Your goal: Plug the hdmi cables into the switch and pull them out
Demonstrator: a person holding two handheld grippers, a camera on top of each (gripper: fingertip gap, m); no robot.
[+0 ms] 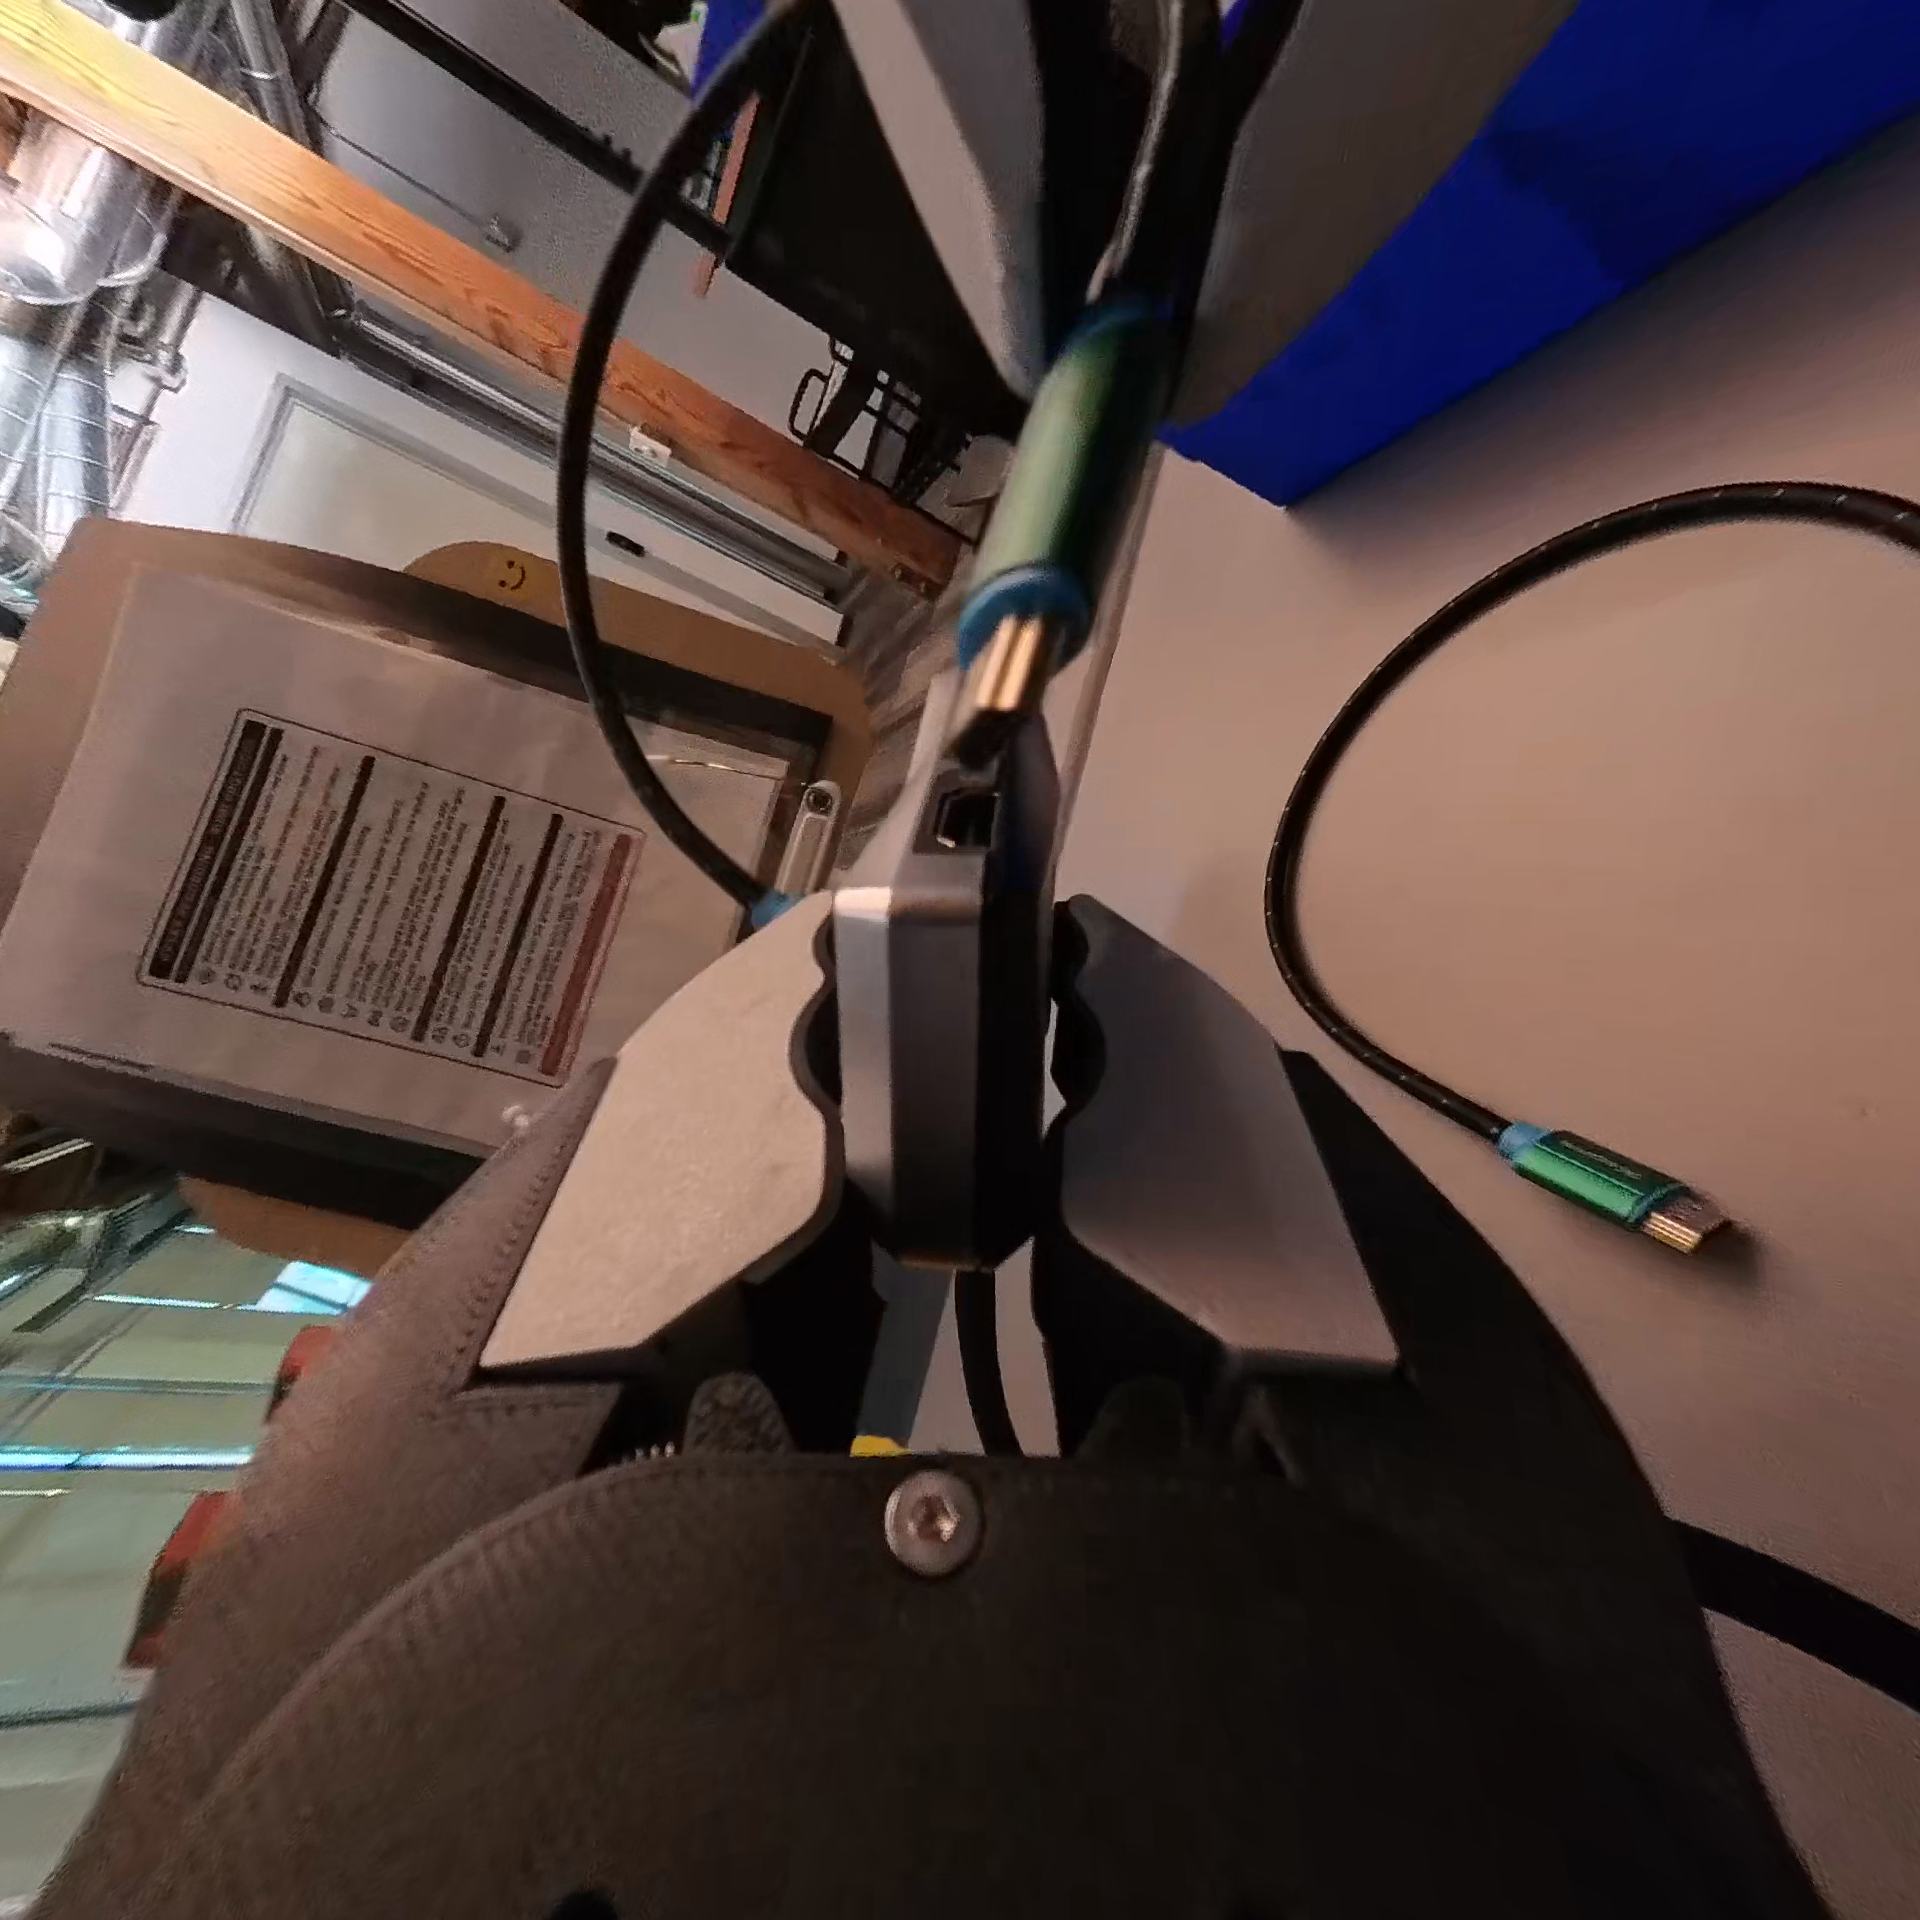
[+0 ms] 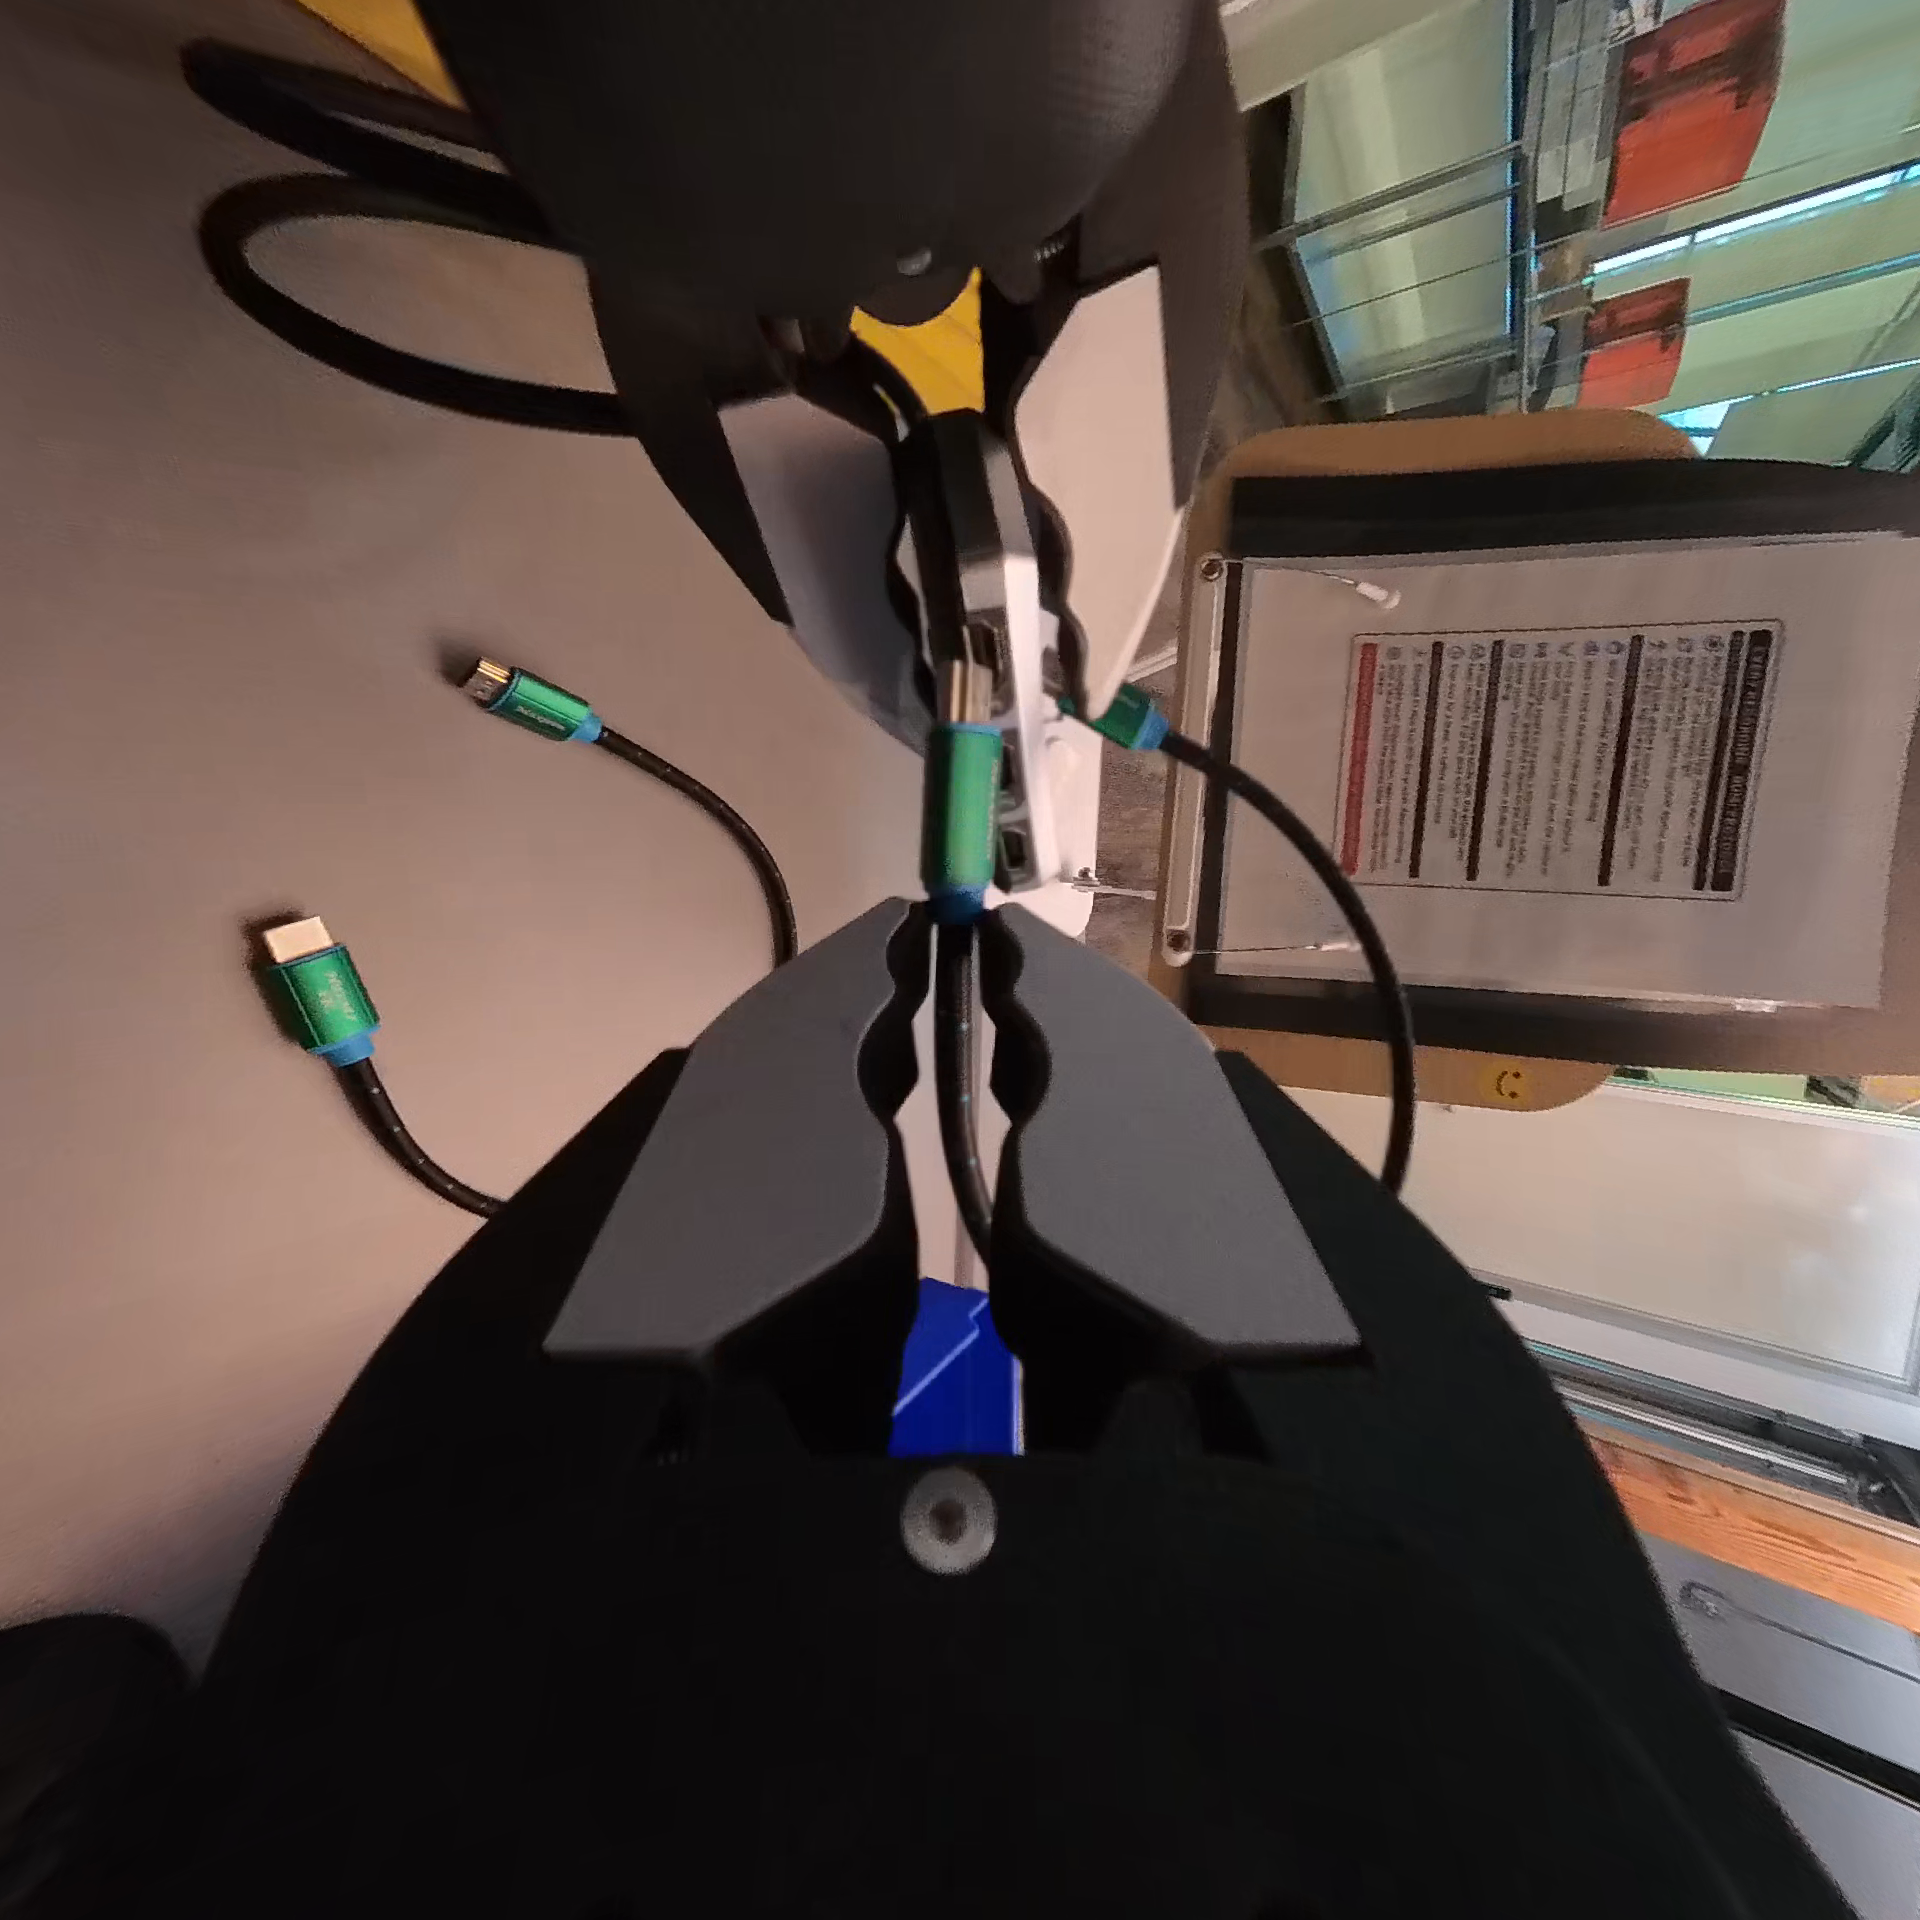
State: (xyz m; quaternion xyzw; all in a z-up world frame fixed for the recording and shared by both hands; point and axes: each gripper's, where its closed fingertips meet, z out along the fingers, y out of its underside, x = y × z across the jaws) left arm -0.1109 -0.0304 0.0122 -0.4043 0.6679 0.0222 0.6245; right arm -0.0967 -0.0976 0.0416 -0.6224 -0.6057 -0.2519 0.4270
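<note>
The left hand-held gripper (image 1: 940, 1081) is clamped on the switch (image 1: 925, 1049), a flat grey and black box held edge-on above the tabletop (image 1: 1558, 831). The right hand-held gripper (image 2: 951, 997) is closed on a braided black cable (image 2: 961, 1049) just behind its green plug (image 2: 961, 810). The plug's gold tip sits at the mouth of a port on the switch (image 2: 1003, 623), touching or only partly in; how deep it goes I cannot tell. So the step in hand looks like plugging in or drawing out this cable, and which of the two I cannot say.

The next move calls for keeping the plug square to the port and moving it straight along the port's line while the switch is held steady.

Another green plug (image 2: 1127, 717) meets the far side of the switch. Two loose plugs (image 2: 535, 701) (image 2: 317, 992) lie on the tabletop, well apart from the switch. The looping cables near the switch could snag. A blue bin (image 1: 1558, 260) and a box bearing a printed label (image 1: 395, 883) stand beyond the switch.
</note>
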